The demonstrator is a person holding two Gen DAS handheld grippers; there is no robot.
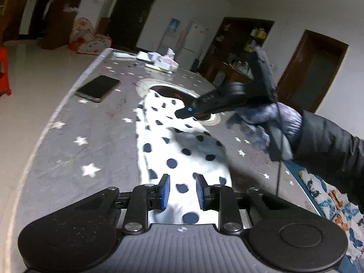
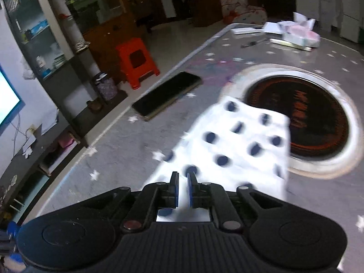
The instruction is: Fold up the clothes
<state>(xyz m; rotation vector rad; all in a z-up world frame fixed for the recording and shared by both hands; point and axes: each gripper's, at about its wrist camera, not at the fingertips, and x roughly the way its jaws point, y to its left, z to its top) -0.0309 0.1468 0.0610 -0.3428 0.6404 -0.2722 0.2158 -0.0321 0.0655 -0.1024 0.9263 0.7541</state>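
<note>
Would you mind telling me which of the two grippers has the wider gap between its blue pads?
The left gripper: its pads stand clearly apart over the polka-dot garment, while the right gripper shows only a narrow slit.

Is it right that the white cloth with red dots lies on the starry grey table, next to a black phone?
Not quite: the dots are dark blue, not red. Both wrist views show the white cloth with dark blue dots lying on the starry grey table, with the black phone beside it, as you said.
</note>
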